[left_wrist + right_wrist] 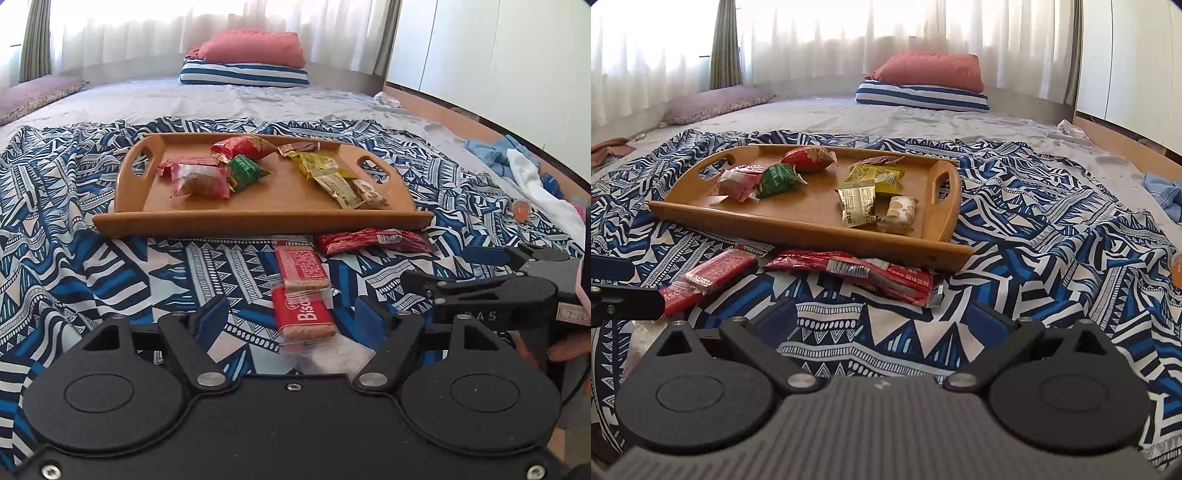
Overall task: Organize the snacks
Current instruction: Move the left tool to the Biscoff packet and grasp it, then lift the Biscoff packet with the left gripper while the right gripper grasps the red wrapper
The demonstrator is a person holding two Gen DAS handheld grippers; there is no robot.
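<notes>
In the left wrist view, the left gripper [291, 317] sits low over the patterned cloth [74, 258], on the near side of the wooden tray [258, 218]. Its jaws are apart, and the biscuit pack [304, 312] lies between the blue pads [212, 314] with a gap visible on each side, so nothing is clamped yet. The pack's long axis runs straight away from the jaws toward the tray, which suits a pinch across its short width. A second red biscuit pack [301, 267] lies end to end with it, nearer the tray, and a long red sachet [373, 240] rests just beside the tray's near rim, toward the tray's right-hand corner. The right gripper's fingers [480, 284] reach in on that side, near the sachet.

In the right wrist view, the right gripper [886, 317] has its jaws wide apart over bare cloth, holding nothing. The long red sachet [857, 273] lies ahead of the jaws, between them and the tray [812, 230], with its long axis crossways to the fingers and roughly along the tray's near rim. The biscuit packs [713, 275] lie off the sachet's left end, closer to the left gripper's finger [624, 302]. My judgement: the left hand is nearer the biscuits, the right nearer the sachet.
</notes>
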